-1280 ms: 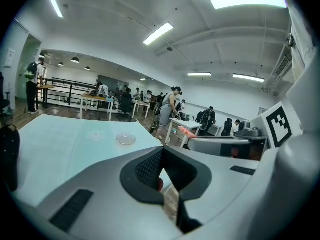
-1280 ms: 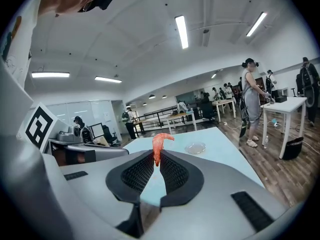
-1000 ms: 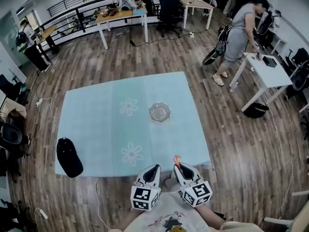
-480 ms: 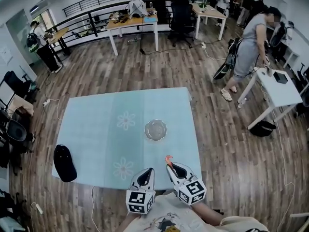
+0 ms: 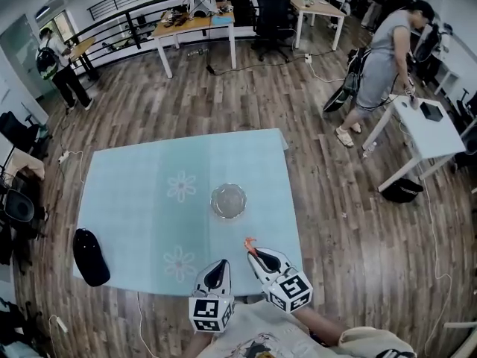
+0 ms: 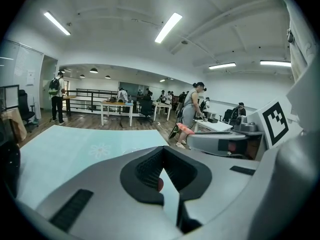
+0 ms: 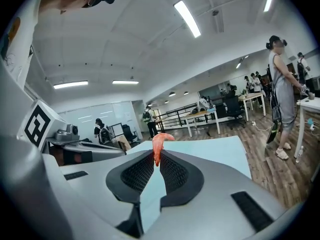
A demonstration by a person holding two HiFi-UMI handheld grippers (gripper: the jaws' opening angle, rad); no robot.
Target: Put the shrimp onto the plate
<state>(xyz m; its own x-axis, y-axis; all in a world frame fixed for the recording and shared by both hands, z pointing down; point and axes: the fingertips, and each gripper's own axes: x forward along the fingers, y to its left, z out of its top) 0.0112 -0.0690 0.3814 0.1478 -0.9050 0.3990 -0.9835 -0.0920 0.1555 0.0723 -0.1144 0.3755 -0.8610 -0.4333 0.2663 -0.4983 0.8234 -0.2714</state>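
Observation:
A small orange-pink shrimp (image 5: 250,243) sticks out of the tip of my right gripper (image 5: 256,253), which is shut on it above the near edge of the table. In the right gripper view the shrimp (image 7: 157,145) stands curled above the closed jaws of that gripper (image 7: 156,156). The clear glass plate (image 5: 228,201) sits empty near the middle of the light blue tablecloth (image 5: 141,200), a short way beyond the shrimp. My left gripper (image 5: 222,264) hangs beside the right one at the table's near edge, shut with nothing in it (image 6: 162,151).
A black cap (image 5: 91,256) lies at the near left corner of the cloth. Wooden floor surrounds the table. A person (image 5: 381,58) stands by a white desk (image 5: 428,129) at the far right; more desks and people are at the back.
The right gripper has carried the shrimp forward over the table's near edge, closer to the plate. The head view has shifted, so the table sits lower and further left.

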